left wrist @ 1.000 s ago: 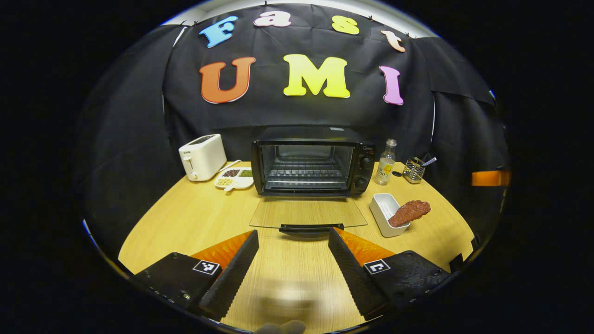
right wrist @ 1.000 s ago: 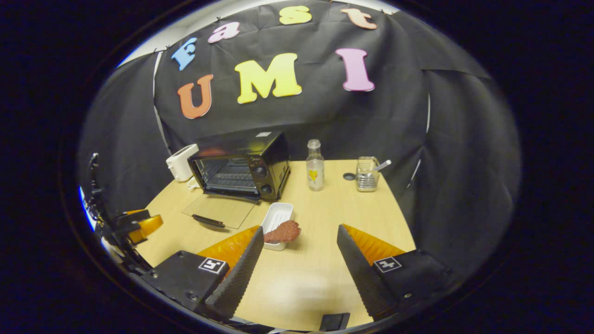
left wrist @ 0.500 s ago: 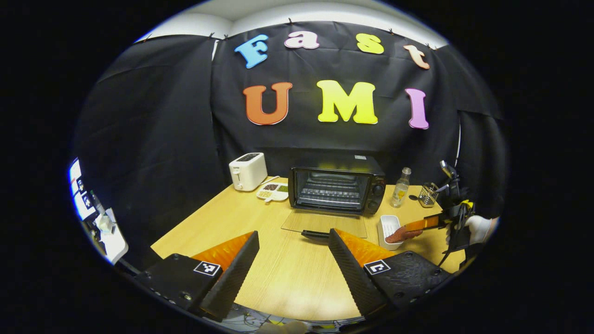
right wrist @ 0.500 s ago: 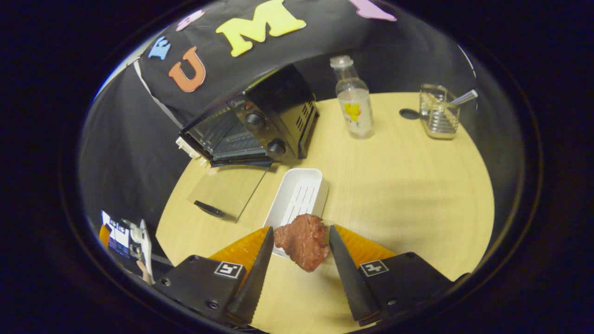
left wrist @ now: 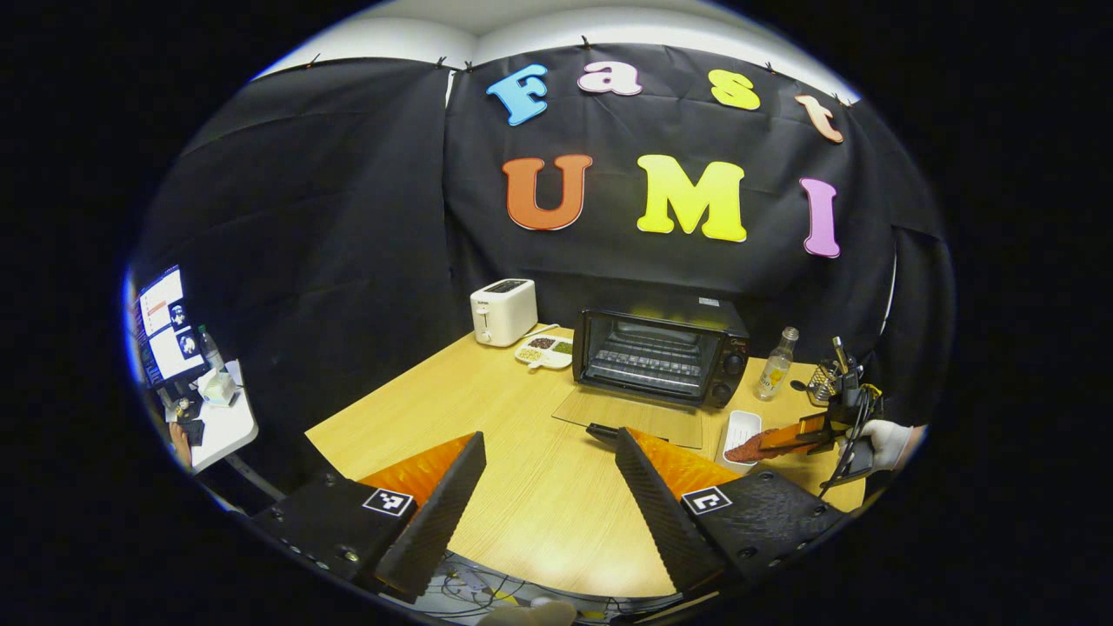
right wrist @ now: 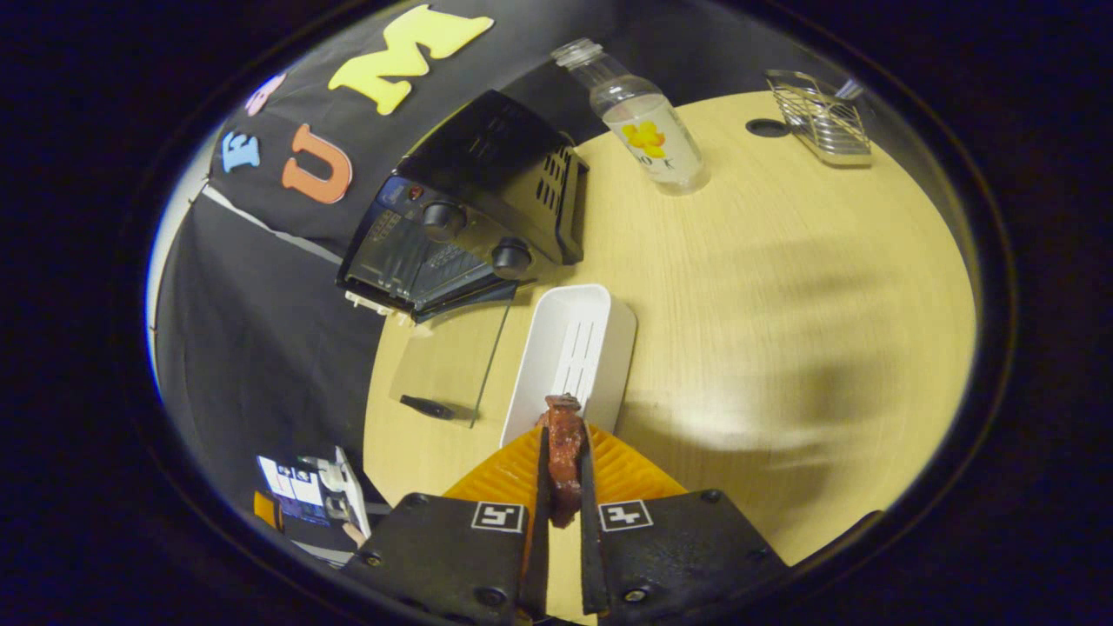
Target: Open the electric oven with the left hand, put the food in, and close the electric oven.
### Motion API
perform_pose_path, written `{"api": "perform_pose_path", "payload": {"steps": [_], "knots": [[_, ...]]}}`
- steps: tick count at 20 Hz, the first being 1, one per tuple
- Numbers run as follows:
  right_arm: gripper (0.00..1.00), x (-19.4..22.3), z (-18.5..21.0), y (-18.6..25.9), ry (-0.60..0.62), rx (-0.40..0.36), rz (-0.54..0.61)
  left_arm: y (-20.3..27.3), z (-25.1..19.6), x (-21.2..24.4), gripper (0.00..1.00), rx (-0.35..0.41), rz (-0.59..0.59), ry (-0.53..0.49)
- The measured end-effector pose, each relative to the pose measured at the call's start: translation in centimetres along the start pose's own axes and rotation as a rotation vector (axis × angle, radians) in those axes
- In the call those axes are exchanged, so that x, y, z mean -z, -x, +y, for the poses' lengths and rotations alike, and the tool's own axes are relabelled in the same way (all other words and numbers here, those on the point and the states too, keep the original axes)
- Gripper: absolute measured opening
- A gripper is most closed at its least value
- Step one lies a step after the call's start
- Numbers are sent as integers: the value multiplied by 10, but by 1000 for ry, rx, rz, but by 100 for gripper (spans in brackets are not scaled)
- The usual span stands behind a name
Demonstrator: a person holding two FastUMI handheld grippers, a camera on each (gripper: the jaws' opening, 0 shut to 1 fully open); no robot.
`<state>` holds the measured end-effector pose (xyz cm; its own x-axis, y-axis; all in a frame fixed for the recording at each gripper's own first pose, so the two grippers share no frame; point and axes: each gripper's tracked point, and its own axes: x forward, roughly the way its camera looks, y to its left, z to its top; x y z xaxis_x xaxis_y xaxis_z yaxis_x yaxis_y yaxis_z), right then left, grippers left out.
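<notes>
Over the white tray, our right gripper is clamped on the meat, so we lift it level toward the open oven, keeping our empty, spread left gripper off the lowered door.

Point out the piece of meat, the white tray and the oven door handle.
piece of meat (right wrist: 563, 452): right gripper view, on its middle between the closed fingers.
white tray (right wrist: 600, 309): right gripper view, on its far rim.
oven door handle (left wrist: 602, 430): left gripper view, on the dark bar at the open door's front edge.
</notes>
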<state>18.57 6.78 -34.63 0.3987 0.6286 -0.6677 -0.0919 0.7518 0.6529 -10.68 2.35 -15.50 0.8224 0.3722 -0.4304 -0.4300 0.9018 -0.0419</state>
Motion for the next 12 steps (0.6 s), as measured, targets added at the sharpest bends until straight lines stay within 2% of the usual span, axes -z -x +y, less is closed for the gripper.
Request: {"api": "perform_pose_path", "payload": {"steps": [6,12], "knots": [[15,-12,28,17,-33,-45,-63,-11,-8,-8,96,51,-11,-12],[15,-17,87,34,-93,-106,-189,-33,-4,-15,96,187,7,-43]]}}
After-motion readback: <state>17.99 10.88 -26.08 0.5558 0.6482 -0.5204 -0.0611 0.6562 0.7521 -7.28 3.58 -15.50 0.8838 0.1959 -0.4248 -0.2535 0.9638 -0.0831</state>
